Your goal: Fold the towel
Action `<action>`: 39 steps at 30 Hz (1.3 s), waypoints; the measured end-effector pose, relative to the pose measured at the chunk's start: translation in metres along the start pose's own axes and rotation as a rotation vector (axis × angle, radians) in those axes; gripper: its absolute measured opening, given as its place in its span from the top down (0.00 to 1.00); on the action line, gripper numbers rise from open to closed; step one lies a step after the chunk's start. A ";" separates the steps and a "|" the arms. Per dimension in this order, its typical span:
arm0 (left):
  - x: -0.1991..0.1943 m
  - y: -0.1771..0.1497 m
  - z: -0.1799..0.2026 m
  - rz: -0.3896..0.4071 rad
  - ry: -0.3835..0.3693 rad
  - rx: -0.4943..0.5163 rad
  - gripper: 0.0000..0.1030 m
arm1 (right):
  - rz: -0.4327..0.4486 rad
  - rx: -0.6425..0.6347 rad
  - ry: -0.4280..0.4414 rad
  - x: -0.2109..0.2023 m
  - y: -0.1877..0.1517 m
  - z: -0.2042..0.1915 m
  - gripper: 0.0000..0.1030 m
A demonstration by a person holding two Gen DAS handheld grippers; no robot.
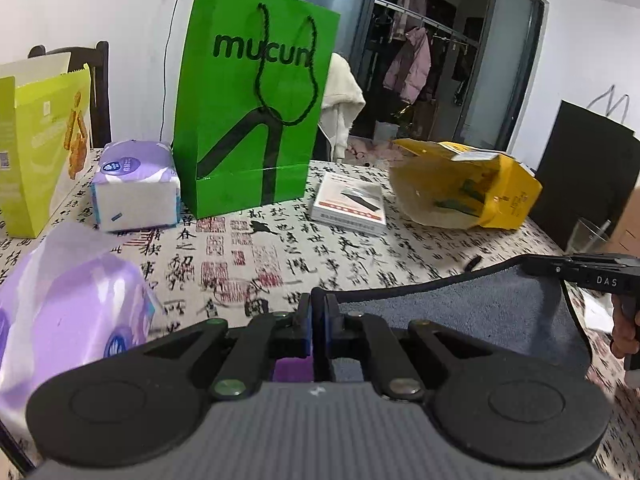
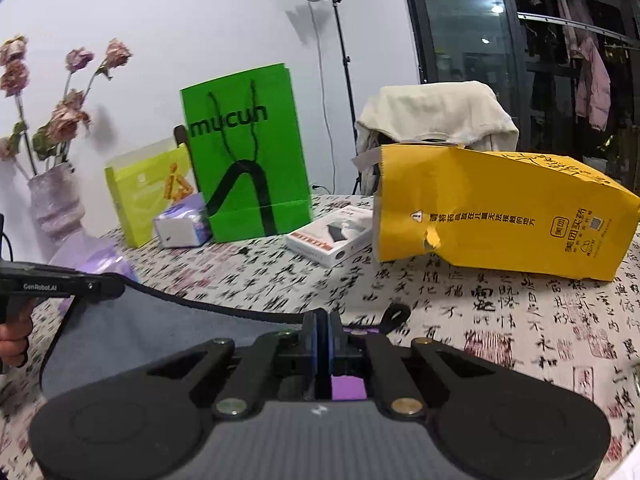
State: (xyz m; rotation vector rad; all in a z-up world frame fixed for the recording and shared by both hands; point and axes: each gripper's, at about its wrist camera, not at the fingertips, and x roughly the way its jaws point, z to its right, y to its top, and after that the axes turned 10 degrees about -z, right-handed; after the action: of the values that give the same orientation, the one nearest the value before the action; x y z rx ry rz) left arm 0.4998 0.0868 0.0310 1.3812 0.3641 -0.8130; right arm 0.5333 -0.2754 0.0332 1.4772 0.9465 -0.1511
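The towel (image 1: pixel 460 312) is grey-blue with a black hem and a purple underside. It hangs stretched between my two grippers above the table. My left gripper (image 1: pixel 319 320) is shut on its left corner. My right gripper (image 2: pixel 322 334) is shut on its right corner, beside the towel's black hanging loop (image 2: pixel 394 316). The towel (image 2: pixel 160 332) spans leftward in the right wrist view to the left gripper (image 2: pixel 100 286). The right gripper also shows in the left wrist view (image 1: pixel 536 266), at the towel's far corner.
The table has a calligraphy-print cloth (image 1: pixel 280 248). On it stand a green mucun bag (image 1: pixel 252 120), purple tissue packs (image 1: pixel 136 188), a lime box (image 1: pixel 36 148), a white box (image 1: pixel 352 204) and a yellow bag (image 2: pixel 500 216). A vase of dried flowers (image 2: pixel 56 204) stands at the left.
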 end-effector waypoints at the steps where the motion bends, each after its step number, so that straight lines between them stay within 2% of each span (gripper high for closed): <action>1: 0.004 0.002 -0.003 -0.003 -0.001 -0.007 0.94 | 0.000 0.007 -0.003 0.005 0.002 0.003 0.95; 7: 0.037 0.004 -0.017 -0.053 0.021 -0.057 0.93 | -0.037 0.041 -0.015 0.040 0.012 0.016 0.95; 11: 0.050 -0.001 -0.025 -0.076 0.064 -0.089 0.91 | -0.086 0.048 -0.026 0.063 0.011 0.021 0.95; 13: 0.051 -0.001 -0.028 -0.075 0.078 -0.106 0.83 | -0.101 0.044 -0.036 0.071 0.008 0.022 0.94; 15: 0.049 -0.001 -0.029 -0.063 0.092 -0.114 0.61 | -0.114 0.053 -0.049 0.076 0.005 0.024 0.89; 17: 0.046 -0.002 -0.027 -0.048 0.098 -0.108 0.48 | -0.115 0.071 -0.059 0.078 0.003 0.027 0.86; 18: 0.044 -0.001 -0.025 -0.043 0.101 -0.100 0.42 | -0.121 0.077 -0.067 0.079 0.002 0.028 0.83; 19: 0.042 -0.002 -0.023 -0.041 0.100 -0.089 0.38 | -0.126 0.076 -0.076 0.079 0.003 0.028 0.75; 20: 0.040 -0.002 -0.021 -0.041 0.103 -0.079 0.28 | -0.126 0.072 -0.089 0.077 0.003 0.027 0.65; 21: 0.038 -0.003 -0.018 -0.041 0.106 -0.072 0.22 | -0.121 0.070 -0.095 0.073 0.003 0.026 0.60; 23: 0.034 -0.004 -0.012 -0.042 0.108 -0.052 0.19 | -0.110 0.064 -0.087 0.065 0.004 0.024 0.55; 24: 0.032 -0.004 -0.009 -0.047 0.110 -0.044 0.14 | -0.107 0.061 -0.085 0.062 0.004 0.022 0.54; 25: 0.029 -0.004 -0.006 -0.050 0.115 -0.041 0.11 | -0.103 0.059 -0.088 0.058 0.005 0.021 0.48; 27: 0.020 -0.006 -0.002 -0.039 0.132 -0.045 0.05 | -0.098 0.056 -0.100 0.050 0.006 0.019 0.37; 29: 0.010 -0.008 0.003 -0.036 0.142 -0.038 0.02 | -0.090 0.058 -0.125 0.042 0.005 0.016 0.17; 34: -0.007 -0.017 0.012 -0.064 0.217 -0.048 0.00 | -0.053 0.081 -0.157 0.017 0.002 0.007 0.07; 39: -0.030 -0.029 0.019 -0.034 0.232 -0.065 0.00 | -0.026 0.077 -0.177 -0.004 -0.005 -0.006 0.04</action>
State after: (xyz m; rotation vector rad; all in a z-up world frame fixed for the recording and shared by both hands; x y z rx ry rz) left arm 0.4544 0.0778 0.0335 1.4148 0.5901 -0.6640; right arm 0.5248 -0.2727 0.0329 1.4957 0.8242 -0.3355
